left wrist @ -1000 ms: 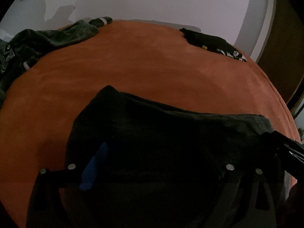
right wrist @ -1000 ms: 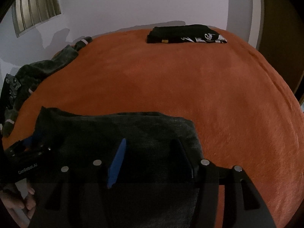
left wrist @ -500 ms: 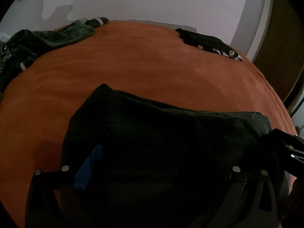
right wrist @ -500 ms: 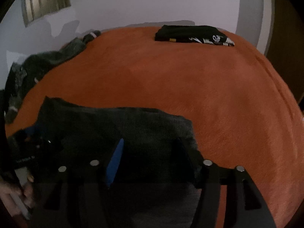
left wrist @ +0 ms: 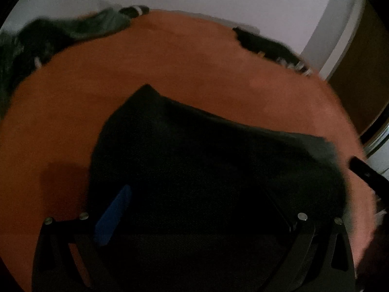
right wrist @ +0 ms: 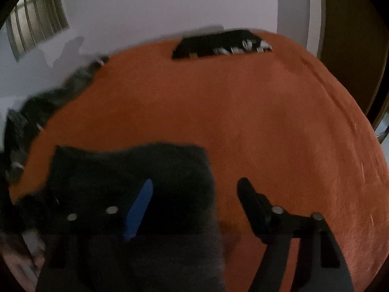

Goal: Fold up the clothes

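Observation:
A dark grey garment (left wrist: 206,170) lies folded flat on the orange bed cover (left wrist: 170,73). My left gripper (left wrist: 194,209) hovers over its near part, open very wide, the blue pad (left wrist: 114,214) on the left, and nothing is pinched. In the right wrist view the same garment (right wrist: 136,168) fills the lower left. My right gripper (right wrist: 194,202) is open over the garment's right edge, with the blue pad (right wrist: 139,209) above the cloth and the black finger (right wrist: 252,202) above bare cover. The right gripper's black tip (left wrist: 369,177) shows at the left view's right edge.
A heap of unfolded dark clothes (right wrist: 48,102) lies at the bed's far left. A folded black garment with white print (right wrist: 218,43) sits at the far edge near the wall. A brown door (right wrist: 352,48) stands on the right. A hand (right wrist: 17,260) shows at lower left.
Both grippers have risen and drawn back from the garment. The left jaws spread wider. The right jaws opened too, and its black finger went from on the cloth to over the orange cover.

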The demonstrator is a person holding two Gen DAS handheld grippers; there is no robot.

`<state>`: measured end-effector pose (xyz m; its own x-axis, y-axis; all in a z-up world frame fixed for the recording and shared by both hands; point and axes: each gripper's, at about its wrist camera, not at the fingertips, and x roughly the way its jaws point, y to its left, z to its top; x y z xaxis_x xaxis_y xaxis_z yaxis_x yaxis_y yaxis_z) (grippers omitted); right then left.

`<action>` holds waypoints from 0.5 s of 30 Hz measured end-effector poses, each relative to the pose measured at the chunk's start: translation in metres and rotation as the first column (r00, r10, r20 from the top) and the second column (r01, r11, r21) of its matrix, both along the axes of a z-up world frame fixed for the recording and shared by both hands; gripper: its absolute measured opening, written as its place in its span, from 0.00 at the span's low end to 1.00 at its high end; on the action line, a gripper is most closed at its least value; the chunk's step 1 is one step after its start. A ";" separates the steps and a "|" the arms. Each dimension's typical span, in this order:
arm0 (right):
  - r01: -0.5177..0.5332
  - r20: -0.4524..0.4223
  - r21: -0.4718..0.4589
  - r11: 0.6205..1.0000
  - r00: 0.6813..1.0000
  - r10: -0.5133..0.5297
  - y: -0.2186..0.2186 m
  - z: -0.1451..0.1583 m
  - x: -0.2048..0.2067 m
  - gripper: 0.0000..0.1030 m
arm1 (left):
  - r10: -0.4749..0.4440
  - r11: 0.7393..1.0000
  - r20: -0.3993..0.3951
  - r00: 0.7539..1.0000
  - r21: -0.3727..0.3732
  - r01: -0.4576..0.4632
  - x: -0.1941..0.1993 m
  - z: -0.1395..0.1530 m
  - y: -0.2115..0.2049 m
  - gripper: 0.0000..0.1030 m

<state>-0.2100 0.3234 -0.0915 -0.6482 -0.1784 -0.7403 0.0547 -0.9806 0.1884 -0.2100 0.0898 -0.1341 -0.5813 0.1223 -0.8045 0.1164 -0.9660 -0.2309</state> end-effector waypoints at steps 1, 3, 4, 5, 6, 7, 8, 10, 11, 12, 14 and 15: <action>-0.006 -0.014 -0.020 1.000 1.000 0.006 -0.004 0.007 0.004 0.57 | 0.011 1.000 -0.004 1.000 0.024 -0.011 0.007 0.003 0.000 0.99; -0.024 -0.021 -0.045 0.999 1.000 0.023 -0.013 0.015 0.009 0.41 | 0.055 0.998 0.027 0.998 0.036 -0.056 0.018 0.003 0.003 0.99; -0.035 -0.006 -0.051 0.998 0.999 0.034 -0.020 0.015 0.012 0.37 | 0.069 0.996 0.047 0.996 0.052 -0.071 0.023 0.002 0.004 0.99; -0.043 0.022 -0.058 0.997 0.999 0.044 -0.028 0.012 0.015 0.37 | 0.063 0.996 0.060 0.996 0.063 -0.067 0.026 -0.001 0.007 0.99; -0.048 0.048 -0.065 0.997 0.998 0.051 -0.034 0.009 0.018 0.35 | 0.057 0.995 0.072 0.996 0.074 -0.062 0.028 -0.003 0.010 0.99; -0.045 0.071 -0.071 0.996 0.996 0.050 -0.039 0.005 0.022 0.35 | 0.057 0.997 0.077 0.995 0.043 -0.061 0.029 -0.005 0.015 0.99; -0.044 0.095 -0.076 0.996 0.994 0.051 -0.043 -0.001 0.026 0.35 | 0.057 0.998 0.085 0.995 0.000 -0.057 0.029 -0.008 0.019 0.99; -0.055 0.118 -0.056 0.997 0.991 0.061 -0.049 -0.011 0.033 0.35 | 0.036 0.997 0.112 0.993 -0.074 -0.028 0.026 -0.015 0.029 0.99; -0.066 0.121 -0.038 0.997 0.990 0.071 -0.052 -0.015 0.035 0.35 | 0.032 0.996 0.112 0.993 -0.088 -0.023 0.025 -0.016 0.031 0.99; -0.093 0.108 0.000 0.996 0.990 0.092 -0.056 -0.016 0.037 0.35 | 0.036 0.996 0.108 0.994 -0.086 -0.026 0.025 -0.016 0.031 0.99; -0.144 0.104 0.071 0.987 0.985 0.136 -0.063 -0.017 0.036 0.35 | 0.041 0.997 0.106 0.993 -0.075 -0.033 0.024 -0.016 0.031 0.99; -0.161 0.105 0.093 0.983 0.983 0.151 -0.065 -0.018 0.036 0.35 | 0.041 0.997 0.105 0.994 -0.076 -0.033 0.023 -0.016 0.032 1.00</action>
